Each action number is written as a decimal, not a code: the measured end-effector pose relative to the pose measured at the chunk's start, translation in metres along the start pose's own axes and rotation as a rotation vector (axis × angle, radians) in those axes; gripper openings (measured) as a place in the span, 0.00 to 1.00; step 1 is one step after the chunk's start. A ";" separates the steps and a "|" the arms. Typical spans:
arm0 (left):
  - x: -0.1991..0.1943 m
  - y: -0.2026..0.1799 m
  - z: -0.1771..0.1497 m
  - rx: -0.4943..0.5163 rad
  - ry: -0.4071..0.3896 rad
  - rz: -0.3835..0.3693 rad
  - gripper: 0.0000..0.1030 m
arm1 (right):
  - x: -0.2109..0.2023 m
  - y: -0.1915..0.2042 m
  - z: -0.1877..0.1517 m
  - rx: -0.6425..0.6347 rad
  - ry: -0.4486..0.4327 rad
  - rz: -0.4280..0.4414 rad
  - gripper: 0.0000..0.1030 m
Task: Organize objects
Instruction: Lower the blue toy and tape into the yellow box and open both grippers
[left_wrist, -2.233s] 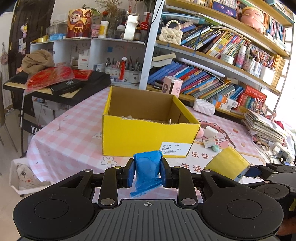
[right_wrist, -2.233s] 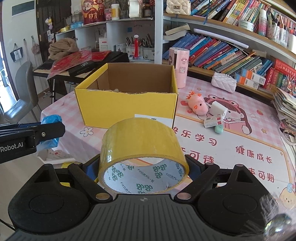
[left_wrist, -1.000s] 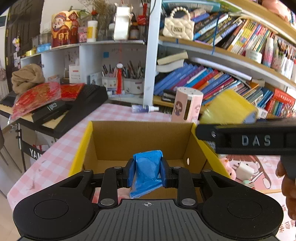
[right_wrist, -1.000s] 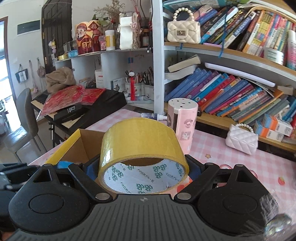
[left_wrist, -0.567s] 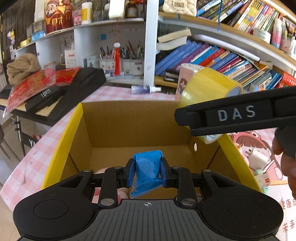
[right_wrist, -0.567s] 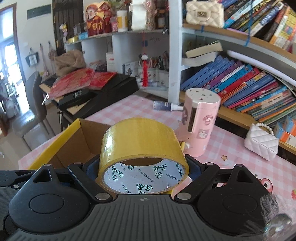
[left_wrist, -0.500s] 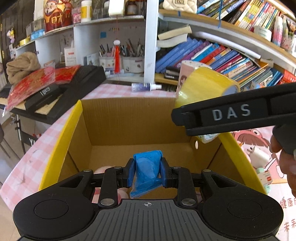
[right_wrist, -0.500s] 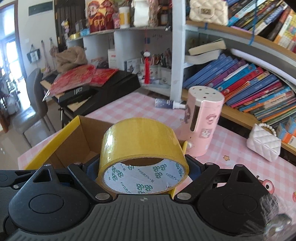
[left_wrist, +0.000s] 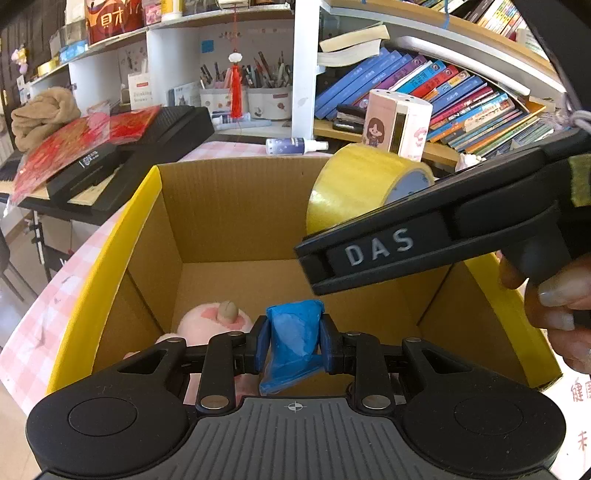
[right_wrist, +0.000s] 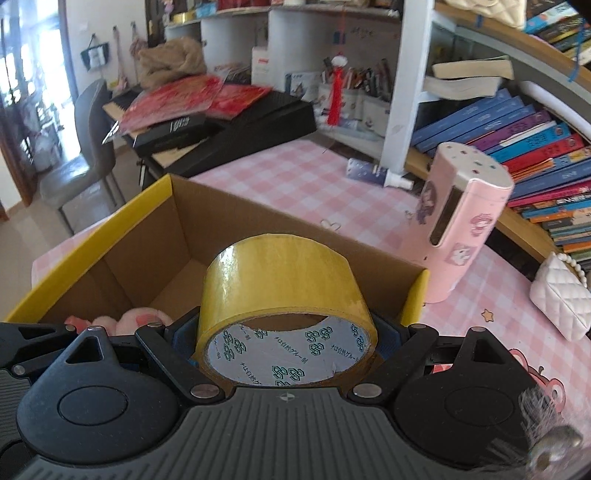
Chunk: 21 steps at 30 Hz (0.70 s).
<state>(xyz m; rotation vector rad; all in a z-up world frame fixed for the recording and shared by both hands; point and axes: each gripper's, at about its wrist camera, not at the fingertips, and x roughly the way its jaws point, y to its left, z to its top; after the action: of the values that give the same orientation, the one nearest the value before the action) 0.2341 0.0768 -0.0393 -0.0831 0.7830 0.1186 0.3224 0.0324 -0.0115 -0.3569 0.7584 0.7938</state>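
Note:
An open yellow cardboard box (left_wrist: 110, 258) stands on the pink checked table; it also shows in the right wrist view (right_wrist: 110, 229). My left gripper (left_wrist: 293, 345) is shut on a crumpled blue packet (left_wrist: 293, 332) and holds it over the box's near side. My right gripper (right_wrist: 286, 334) is shut on a roll of yellow tape (right_wrist: 284, 284), held over the box's right part; the roll also shows in the left wrist view (left_wrist: 351, 184). A pink plush toy (left_wrist: 212, 319) lies on the box floor.
A pink cylindrical holder (right_wrist: 458, 229) and a small spray bottle (right_wrist: 373, 173) stand on the table behind the box. A white quilted purse (right_wrist: 561, 295) lies at the right. Bookshelves line the back. A black keyboard case (right_wrist: 236, 125) and a chair (right_wrist: 85, 162) are at the left.
Both grippers have moved forward and down over the box. The tape roll has come lower toward the box's right inside. The plush toy has come into view.

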 end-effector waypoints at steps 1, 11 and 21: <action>0.000 0.000 0.000 -0.001 0.002 0.001 0.26 | 0.002 0.001 0.000 -0.006 0.007 0.003 0.87; 0.002 0.000 -0.002 -0.016 0.013 0.009 0.26 | 0.017 0.008 0.000 -0.062 0.078 0.028 0.87; -0.005 -0.002 -0.005 -0.023 -0.006 0.005 0.42 | 0.026 0.012 0.001 -0.103 0.142 0.040 0.87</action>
<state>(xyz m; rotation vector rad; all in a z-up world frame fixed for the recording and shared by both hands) 0.2274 0.0739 -0.0386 -0.1024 0.7756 0.1323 0.3257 0.0546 -0.0295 -0.4962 0.8616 0.8532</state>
